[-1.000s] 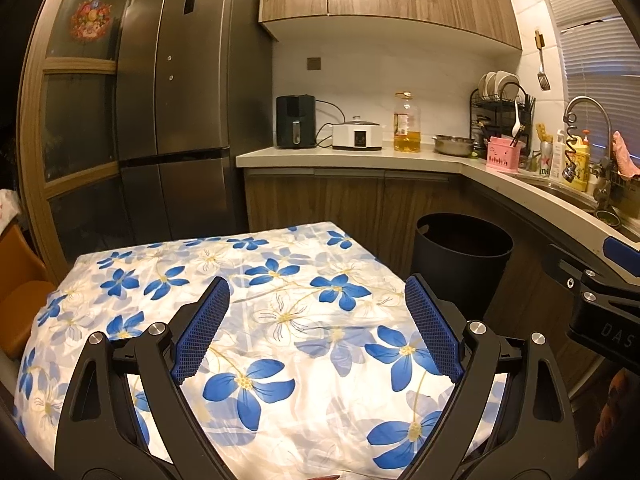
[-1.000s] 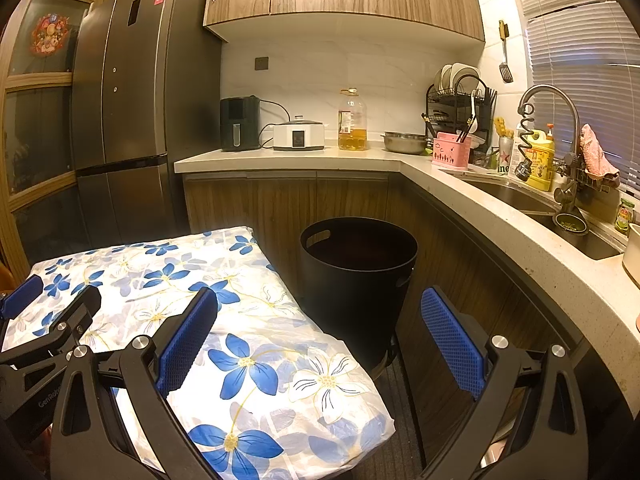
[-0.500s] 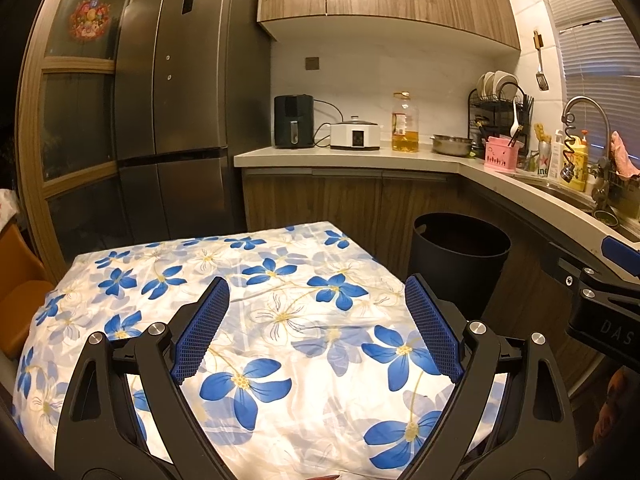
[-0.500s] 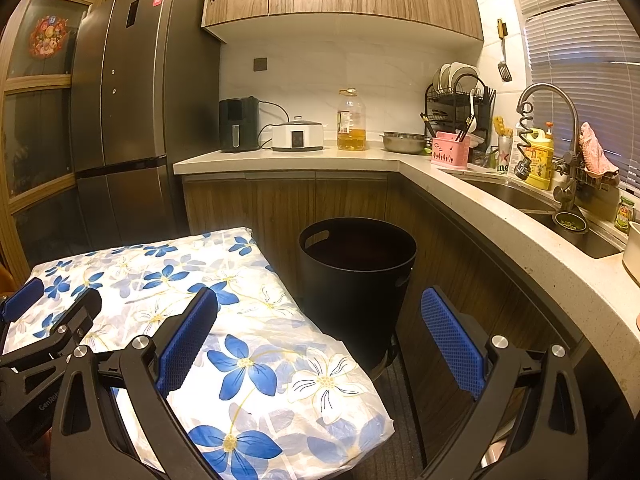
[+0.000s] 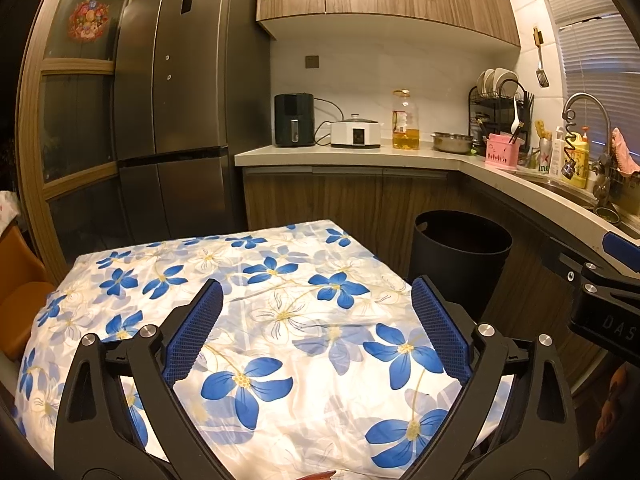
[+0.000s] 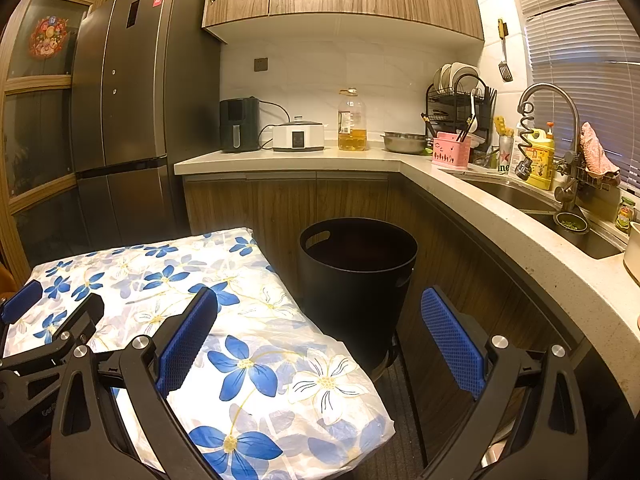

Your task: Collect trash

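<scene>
The black bin (image 6: 356,276) stands on the floor just off the far right corner of the table, against the wooden cabinets under the counter (image 6: 288,162). In the right wrist view it lies ahead of the right gripper (image 6: 320,344), framed between its two fingers and well apart from them. In the left wrist view the bin (image 5: 460,252) sits ahead and to the right of the left gripper (image 5: 318,328), beyond its right finger.

No loose trash can be made out on the flowered tablecloth (image 5: 256,320), which covers the whole table. The inside of the bin is dark, and what it holds cannot be told. Its base is hidden behind the table edge in the left wrist view. The near edge of the table is cut off by the gripper frames in both views.

The left gripper hangs over the middle of the table with its jaws spread wide; they have just been opening a little further, and nothing lies between the blue pads (image 5: 196,332). The right gripper hangs over the table's right edge, jaws equally wide, holding and touching nothing.
</scene>
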`<act>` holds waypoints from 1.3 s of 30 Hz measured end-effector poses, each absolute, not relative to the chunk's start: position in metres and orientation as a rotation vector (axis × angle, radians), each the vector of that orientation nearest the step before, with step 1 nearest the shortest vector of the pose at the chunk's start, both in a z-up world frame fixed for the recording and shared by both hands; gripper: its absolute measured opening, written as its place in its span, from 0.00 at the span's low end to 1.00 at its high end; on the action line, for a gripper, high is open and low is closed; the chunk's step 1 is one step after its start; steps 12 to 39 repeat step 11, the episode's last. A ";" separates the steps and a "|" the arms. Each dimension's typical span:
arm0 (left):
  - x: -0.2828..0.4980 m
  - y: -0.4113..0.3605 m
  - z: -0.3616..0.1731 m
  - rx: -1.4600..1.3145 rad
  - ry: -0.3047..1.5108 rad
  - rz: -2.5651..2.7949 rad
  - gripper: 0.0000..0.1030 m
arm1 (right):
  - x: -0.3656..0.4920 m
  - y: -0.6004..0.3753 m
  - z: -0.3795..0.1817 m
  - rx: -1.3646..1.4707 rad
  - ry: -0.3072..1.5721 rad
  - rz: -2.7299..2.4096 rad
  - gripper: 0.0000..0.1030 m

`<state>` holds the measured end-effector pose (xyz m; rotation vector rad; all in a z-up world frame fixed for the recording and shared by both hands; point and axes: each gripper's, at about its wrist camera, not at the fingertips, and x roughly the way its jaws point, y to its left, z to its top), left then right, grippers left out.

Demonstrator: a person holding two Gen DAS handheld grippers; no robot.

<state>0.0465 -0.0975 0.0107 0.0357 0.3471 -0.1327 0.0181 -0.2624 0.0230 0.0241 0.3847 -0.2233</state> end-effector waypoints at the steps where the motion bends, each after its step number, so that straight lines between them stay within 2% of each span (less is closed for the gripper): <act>1: 0.047 -0.098 0.011 0.036 0.347 -0.133 0.91 | 0.018 -0.262 0.023 0.023 0.385 -0.224 0.95; 6: 0.046 -0.097 0.010 0.039 0.348 -0.134 0.95 | 0.018 -0.264 0.024 0.026 0.385 -0.224 0.95; 39: 0.047 -0.099 0.010 0.052 0.357 -0.119 0.95 | 0.018 -0.265 0.023 0.031 0.385 -0.224 0.95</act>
